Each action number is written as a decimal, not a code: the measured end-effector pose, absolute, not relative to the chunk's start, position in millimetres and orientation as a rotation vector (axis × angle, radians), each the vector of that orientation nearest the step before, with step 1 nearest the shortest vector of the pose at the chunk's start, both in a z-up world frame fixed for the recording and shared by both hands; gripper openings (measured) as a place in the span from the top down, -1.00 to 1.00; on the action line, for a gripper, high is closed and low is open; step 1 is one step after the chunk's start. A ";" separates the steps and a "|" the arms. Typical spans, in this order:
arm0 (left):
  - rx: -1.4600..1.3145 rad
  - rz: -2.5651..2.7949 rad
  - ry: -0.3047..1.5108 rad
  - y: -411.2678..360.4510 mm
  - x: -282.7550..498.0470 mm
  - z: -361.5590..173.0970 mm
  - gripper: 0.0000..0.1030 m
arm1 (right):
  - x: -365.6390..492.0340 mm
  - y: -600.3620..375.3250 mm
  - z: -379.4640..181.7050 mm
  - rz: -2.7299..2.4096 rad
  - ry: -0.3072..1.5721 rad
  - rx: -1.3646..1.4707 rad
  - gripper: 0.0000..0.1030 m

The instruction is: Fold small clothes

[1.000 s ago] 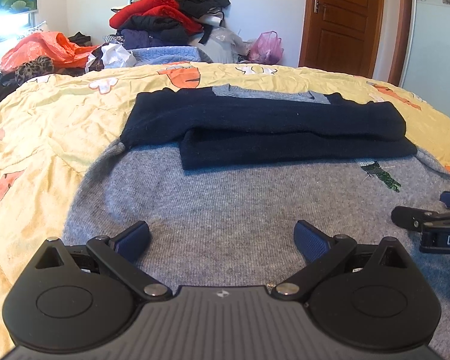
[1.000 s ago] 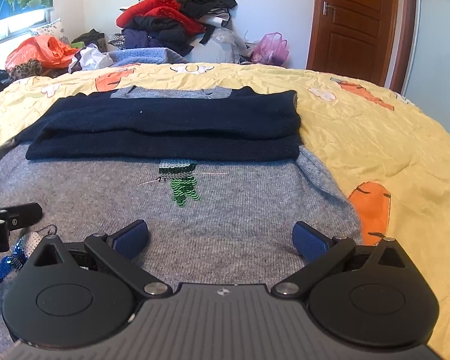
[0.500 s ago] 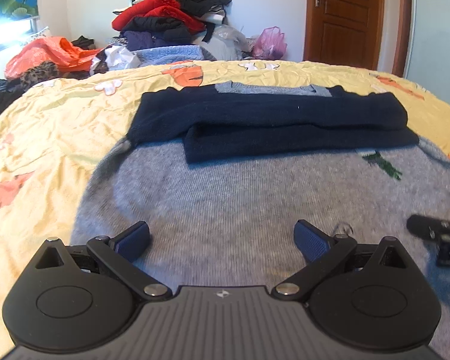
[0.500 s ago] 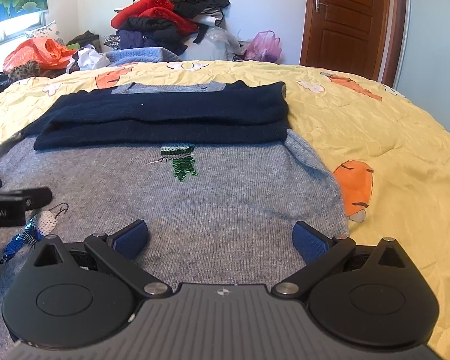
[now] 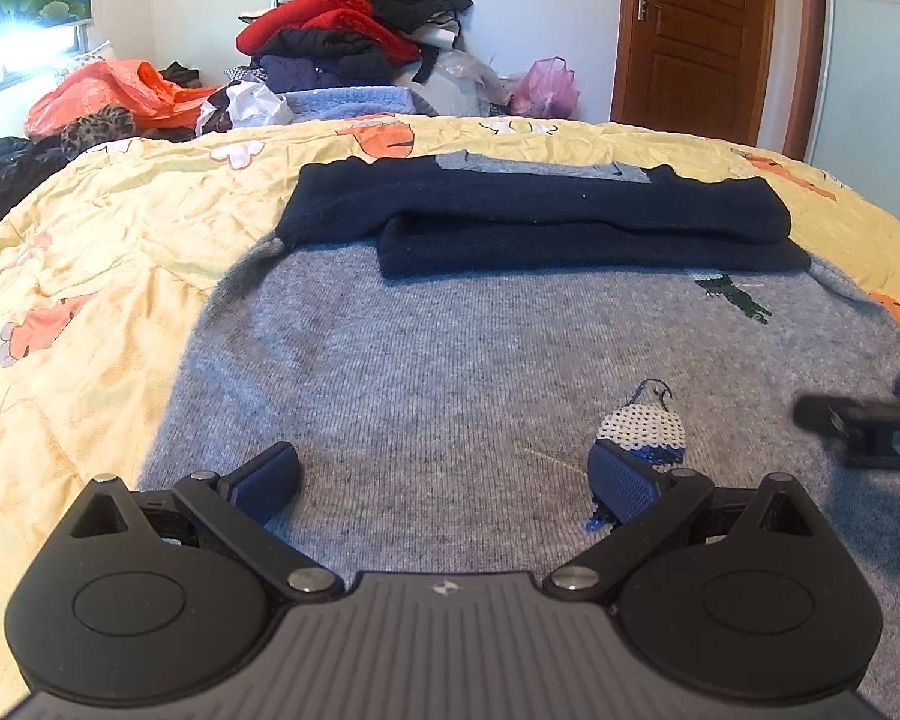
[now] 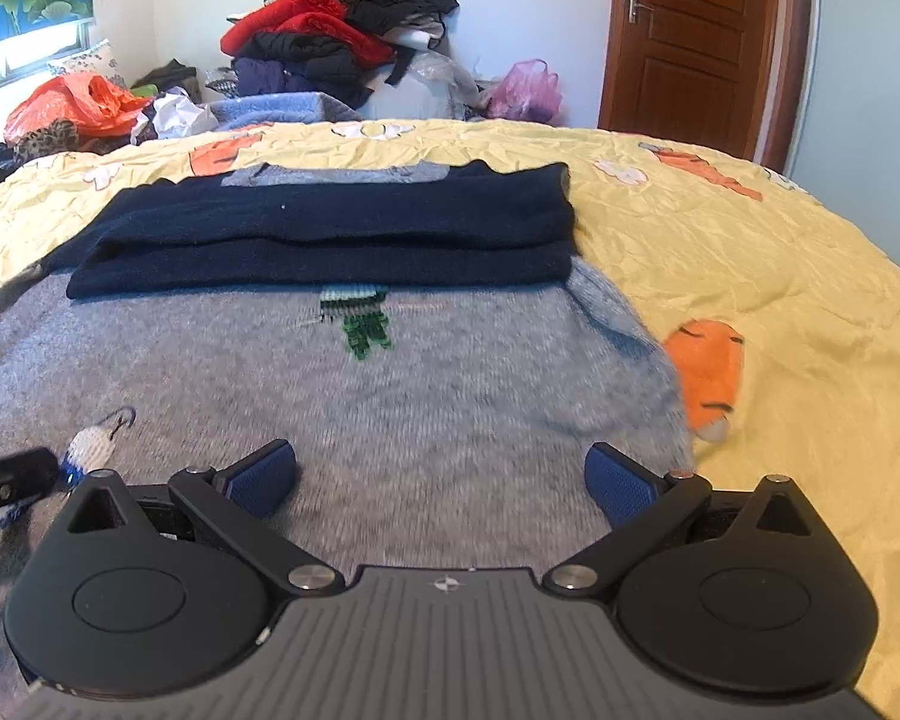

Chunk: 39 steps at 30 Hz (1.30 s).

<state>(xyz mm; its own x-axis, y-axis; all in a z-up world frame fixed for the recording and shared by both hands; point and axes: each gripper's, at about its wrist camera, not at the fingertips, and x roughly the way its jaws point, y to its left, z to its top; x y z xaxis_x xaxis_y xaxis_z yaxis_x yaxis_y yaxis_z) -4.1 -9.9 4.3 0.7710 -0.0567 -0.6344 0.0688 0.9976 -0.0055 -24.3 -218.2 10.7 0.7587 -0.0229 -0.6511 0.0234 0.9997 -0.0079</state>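
A grey knit sweater (image 5: pixel 450 360) (image 6: pixel 426 372) lies flat on the yellow bedspread (image 5: pixel 102 252) (image 6: pixel 750 276). Its navy sleeves (image 5: pixel 546 222) (image 6: pixel 336 228) are folded across the chest. A green bead motif (image 6: pixel 363 324) and a white-and-blue bead motif (image 5: pixel 642 429) (image 6: pixel 90 447) decorate the body. My left gripper (image 5: pixel 444 480) hovers open over the sweater's lower part, nothing between its fingers. My right gripper (image 6: pixel 441 477) is open too, low over the sweater's right side near its edge. Each gripper's tip shows at the side of the other's view.
A tall pile of red, black and blue clothes (image 5: pixel 354 42) (image 6: pixel 336 36) stands beyond the bed's far edge, with an orange bag (image 5: pixel 114 90) and a pink bag (image 6: pixel 522 90). A brown door (image 5: pixel 696 30) is at the back right. Bare bedspread flanks the sweater.
Both grippers have drawn back toward the sweater's hem, still open. The white-and-blue bead motif has come into the left view by the right finger.
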 end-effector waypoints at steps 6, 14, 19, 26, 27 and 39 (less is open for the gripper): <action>0.017 -0.066 0.687 -8.8 -4.9 4.6 -1.00 | -67.1 -216.0 6.7 0.014 0.680 -0.018 -1.00; 0.016 -0.081 0.716 -6.3 -27.7 11.4 -1.00 | -63.2 -215.6 6.8 0.016 0.681 -0.011 -1.00; 0.058 -0.130 0.694 -6.4 -46.9 6.0 -1.00 | -63.0 -215.5 6.6 0.015 0.681 -0.012 -1.00; 0.051 -0.129 0.695 -10.0 -38.3 4.9 -1.00 | -65.6 -215.4 7.3 0.007 0.684 -0.015 -1.00; 0.050 -0.130 0.695 -10.4 -38.2 4.9 -1.00 | -68.0 -214.9 8.1 0.004 0.690 -0.017 -1.00; 0.050 -0.104 0.709 -10.4 -43.3 7.2 -1.00 | -91.4 -211.1 7.5 0.016 0.688 -0.018 -1.00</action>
